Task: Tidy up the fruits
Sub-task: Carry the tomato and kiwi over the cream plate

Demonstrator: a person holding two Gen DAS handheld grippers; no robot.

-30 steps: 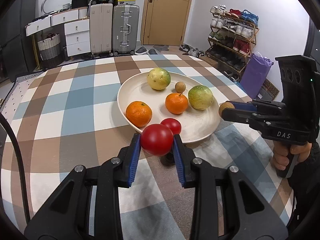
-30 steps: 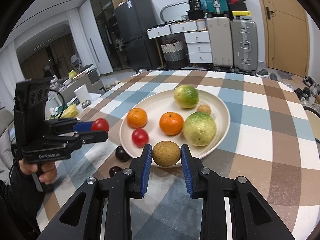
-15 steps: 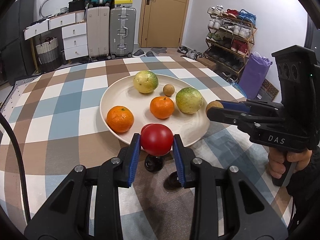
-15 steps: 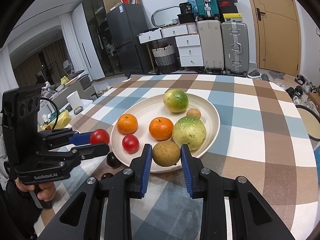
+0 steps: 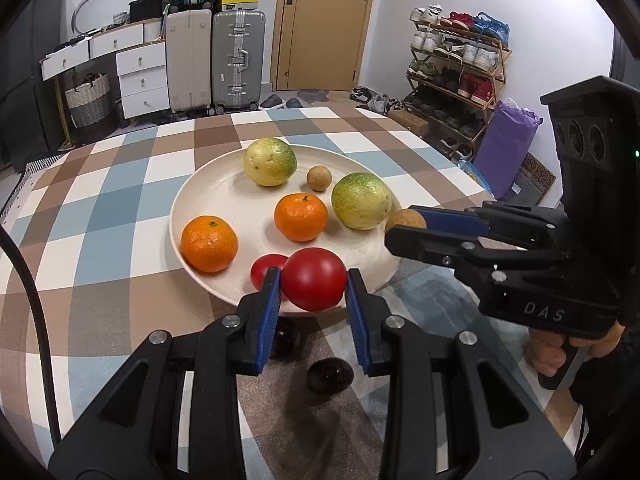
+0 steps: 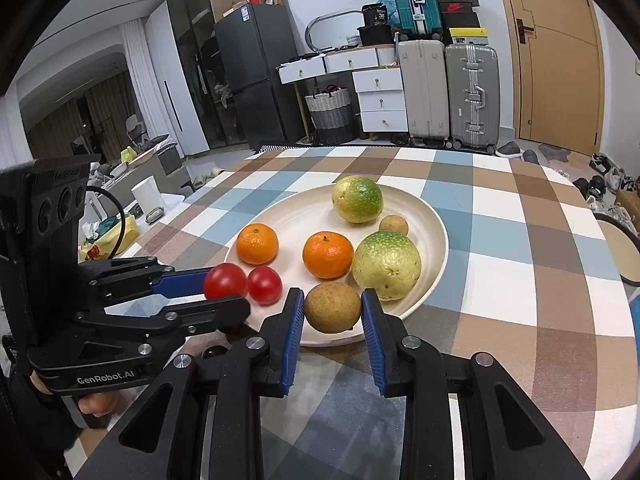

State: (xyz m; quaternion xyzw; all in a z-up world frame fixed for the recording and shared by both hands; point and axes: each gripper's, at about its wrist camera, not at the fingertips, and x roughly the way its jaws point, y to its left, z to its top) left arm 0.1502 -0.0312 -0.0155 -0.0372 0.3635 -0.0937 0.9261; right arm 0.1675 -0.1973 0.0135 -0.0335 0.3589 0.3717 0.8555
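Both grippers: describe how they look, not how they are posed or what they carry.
The left gripper and right gripper are matte black plastic with silver bolts and ribbed blue pads. Each has a boxy black head with three round holes. The left's body reads "GenRobot.AI", the right's "DAS". A black cable trails from the left.

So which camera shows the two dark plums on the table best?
The left wrist view. Both dark plums lie on the tablecloth just below the left gripper: one in plain sight, the other partly behind a finger. The right wrist view shows only a sliver of one between the grippers.
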